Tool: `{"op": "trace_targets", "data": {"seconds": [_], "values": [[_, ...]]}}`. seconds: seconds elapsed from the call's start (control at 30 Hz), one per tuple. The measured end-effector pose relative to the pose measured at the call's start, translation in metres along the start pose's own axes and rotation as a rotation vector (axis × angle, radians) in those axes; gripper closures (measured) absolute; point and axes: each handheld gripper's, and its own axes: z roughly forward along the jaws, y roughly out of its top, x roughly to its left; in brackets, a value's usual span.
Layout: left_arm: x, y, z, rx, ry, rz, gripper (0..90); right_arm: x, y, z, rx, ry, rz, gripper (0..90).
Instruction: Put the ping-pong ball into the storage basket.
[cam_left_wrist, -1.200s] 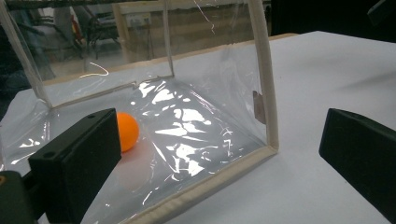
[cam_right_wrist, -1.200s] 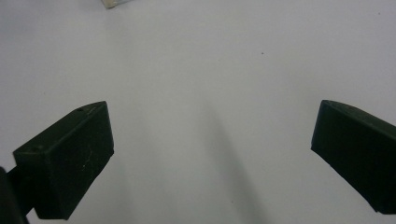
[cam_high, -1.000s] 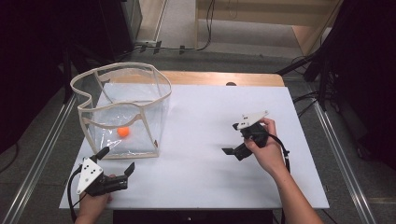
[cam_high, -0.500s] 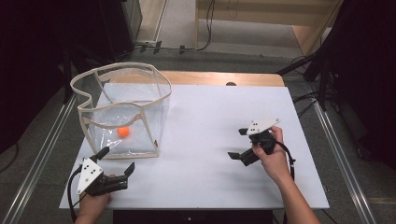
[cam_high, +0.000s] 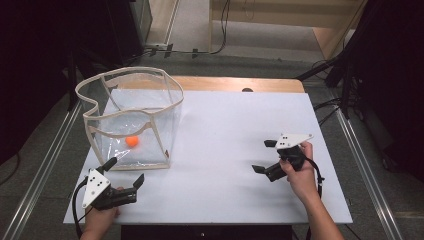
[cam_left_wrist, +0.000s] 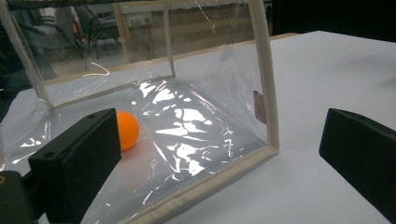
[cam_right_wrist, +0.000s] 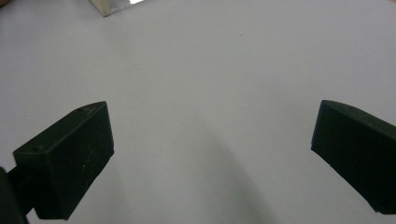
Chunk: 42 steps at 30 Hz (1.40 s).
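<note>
Change since the earlier frames: your left gripper (cam_high: 124, 176) has not shifted from the near-left corner of the desk (cam_high: 225, 130). Your right gripper (cam_high: 266, 156) has drawn back toward you and toward 3 o'clock, from mid-right of the desk to a spot closer to the near right edge. The clear bag (cam_high: 131, 120) and the orange ball (cam_high: 132, 141) lie as they did.

Left side: your left hand (cam_high: 102, 217) enters at 7 o'clock and holds the gripper low over the desk, its jaws spread wide and empty, aimed toward 2 o'clock. One jaw tip sits just beside the near wall of the clear bag; whether it touches cannot be told. In the left gripper view the orange ball (cam_left_wrist: 127, 130) rests on the floor of the clear bag (cam_left_wrist: 210, 116), behind the transparent wall, just beyond the left jaw.

The bag stands upright at 10 o'clock on the desk, its mouth open upward, with the ball inside near its front.

Right side: your right hand (cam_high: 302, 175) comes in at 5 o'clock, wrist bent, the gripper pointing toward 9 o'clock. Its jaws are spread apart, holding nothing. In the right gripper view they hang over bare desk (cam_right_wrist: 210, 70), well apart from the bag.
</note>
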Motion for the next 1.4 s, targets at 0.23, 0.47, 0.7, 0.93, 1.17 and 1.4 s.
{"op": "trace_targets", "data": {"seconds": [0.23, 0.47, 0.7, 0.93, 1.17, 1.4], "values": [[0.000, 0.000, 0.000, -0.001, 0.001, -0.002, 0.0, -0.001, -0.009, -0.009, -0.033, -0.018, 0.004, 0.0], [0.000, 0.000, 0.000, 0.001, 0.003, -0.001, 0.0, -0.001, -0.021, -0.016, -0.037, -0.033, 0.017, 0.0], [0.000, 0.000, 0.000, 0.000, 0.004, 0.000, 0.0, -0.002, -0.034, -0.028, -0.079, -0.057, 0.028, 0.0], [-0.001, 0.000, 0.000, 0.000, 0.005, -0.001, 0.0, -0.003, -0.049, -0.040, -0.101, -0.084, 0.061, 0.0], [-0.001, 0.000, 0.000, 0.000, 0.005, 0.000, 0.0, -0.005, -0.064, -0.051, -0.127, -0.110, 0.084, 0.0], [0.000, 0.000, 0.000, 0.001, 0.003, -0.002, 0.0, -0.007, -0.078, -0.061, -0.156, -0.110, 0.106, 0.0]]}}
